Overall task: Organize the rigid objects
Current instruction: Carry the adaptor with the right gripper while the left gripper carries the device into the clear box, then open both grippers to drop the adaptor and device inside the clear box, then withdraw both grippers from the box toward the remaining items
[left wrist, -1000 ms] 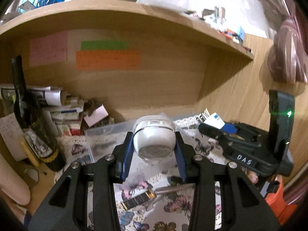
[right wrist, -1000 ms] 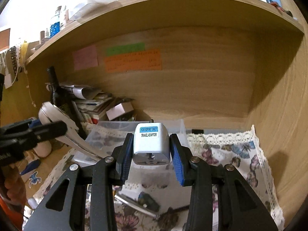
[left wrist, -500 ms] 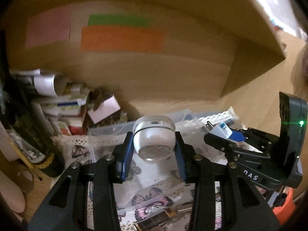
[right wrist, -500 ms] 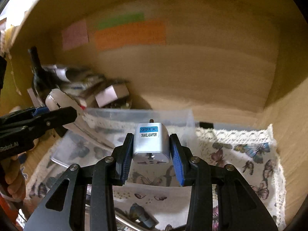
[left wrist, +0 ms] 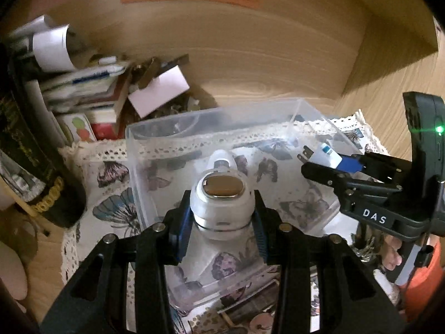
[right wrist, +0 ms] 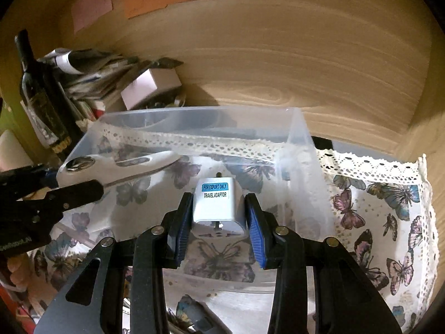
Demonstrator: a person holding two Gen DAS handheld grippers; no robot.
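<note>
Bin (right wrist: 299, 128) sits at the desk's back edge; left tongs (left wrist: 222, 217) pinch a white gadget (left wrist: 222, 197), right tongs (right wrist: 218, 214) pinch an adaptor (right wrist: 215, 203), both above it. Best lower each near the floor, well apart, before letting go.

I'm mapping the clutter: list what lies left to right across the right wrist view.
Dark bottle → white device held in the left tongs → travel adaptor in the right tongs, over the clear bin → butterfly cloth.
</note>
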